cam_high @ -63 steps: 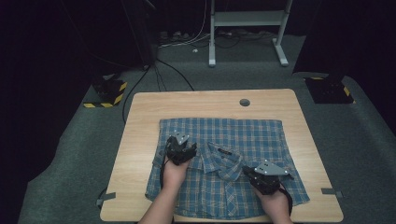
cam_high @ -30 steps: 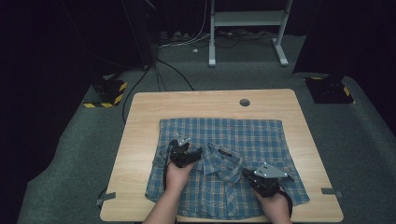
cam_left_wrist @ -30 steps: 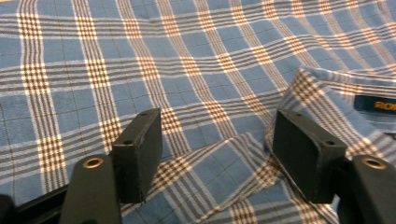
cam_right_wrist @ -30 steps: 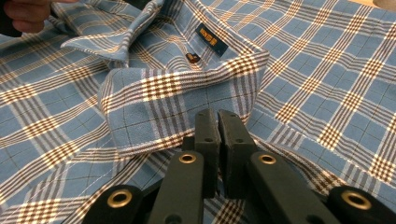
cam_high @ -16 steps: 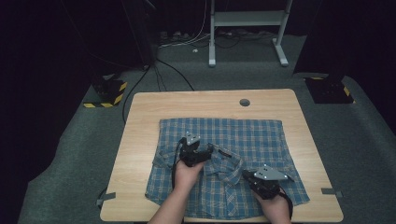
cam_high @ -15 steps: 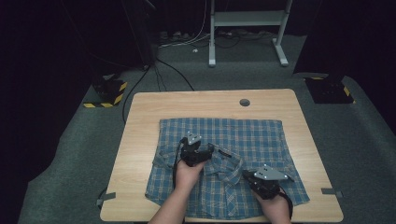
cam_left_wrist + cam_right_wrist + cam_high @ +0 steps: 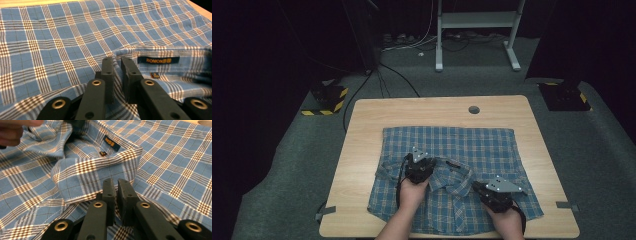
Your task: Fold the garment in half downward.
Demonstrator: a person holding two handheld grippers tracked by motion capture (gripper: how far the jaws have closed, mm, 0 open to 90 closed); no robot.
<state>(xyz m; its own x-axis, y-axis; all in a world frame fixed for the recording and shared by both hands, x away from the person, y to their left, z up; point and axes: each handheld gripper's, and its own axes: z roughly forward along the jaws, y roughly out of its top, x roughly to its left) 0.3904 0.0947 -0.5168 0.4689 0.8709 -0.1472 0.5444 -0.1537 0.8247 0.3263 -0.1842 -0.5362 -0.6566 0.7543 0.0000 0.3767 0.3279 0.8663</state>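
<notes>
Blue plaid shirt [image 7: 452, 175] is spread flat on the bench [image 7: 362, 150], collar toward the near edge. Left gripper [image 7: 117, 65] is at the collar's left end; its jaws have just been closing and are now nipped on a thin fold of collar fabric beside the neck label [image 7: 158, 60]. Right gripper [image 7: 114, 187] is at the collar's right end, jaws pinched shut on the collar band edge.

Risks judged: both bites are shallow, so the fabric could be pulled out if the grippers are lifted or drawn apart fast. Only one layer may be caught on the left of the collar, so the shirt could be dragged unevenly and bunched. If the grippers are raised unequally, the collar could be twisted and the fold skewed.
</notes>
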